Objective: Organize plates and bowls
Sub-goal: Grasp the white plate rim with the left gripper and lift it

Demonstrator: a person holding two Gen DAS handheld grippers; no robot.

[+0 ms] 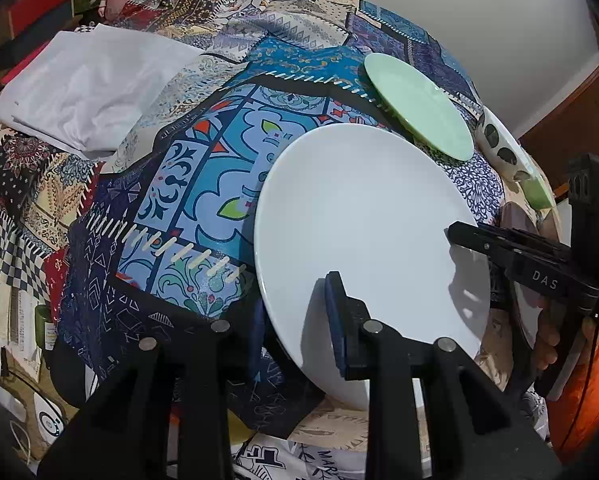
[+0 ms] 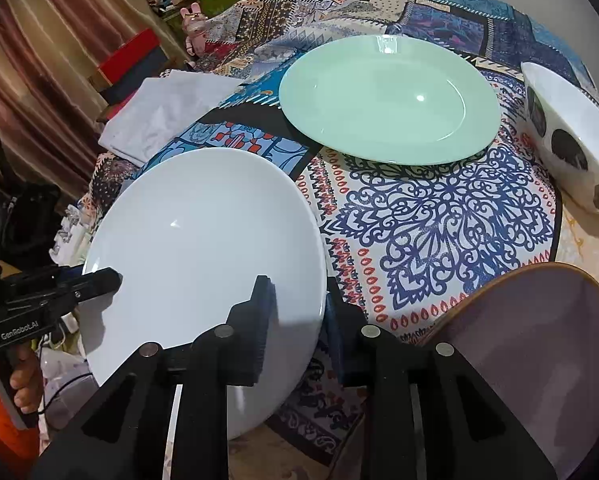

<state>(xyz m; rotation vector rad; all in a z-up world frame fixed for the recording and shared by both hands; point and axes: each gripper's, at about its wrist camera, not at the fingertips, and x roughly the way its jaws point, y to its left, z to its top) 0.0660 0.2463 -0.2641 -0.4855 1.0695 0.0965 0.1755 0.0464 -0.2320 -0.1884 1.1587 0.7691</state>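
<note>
Both tongs clench one round white ceramic plate [image 2: 203, 240], held tilted off the patchwork tablecloth [image 1: 171, 184]. The left gripper [image 1: 299, 320] pinches its near rim; the right gripper [image 2: 295, 320] pinches the rim at about three o'clock in its own view. The round pale-green plate [image 2: 387, 100] lies flat at one o'clock from the right tongs, which are nearer to it, with bare cloth between. The spotted white bowl [image 2: 571, 136] and what seems a mauve dish [image 2: 539, 340] crowd the right side.
</note>
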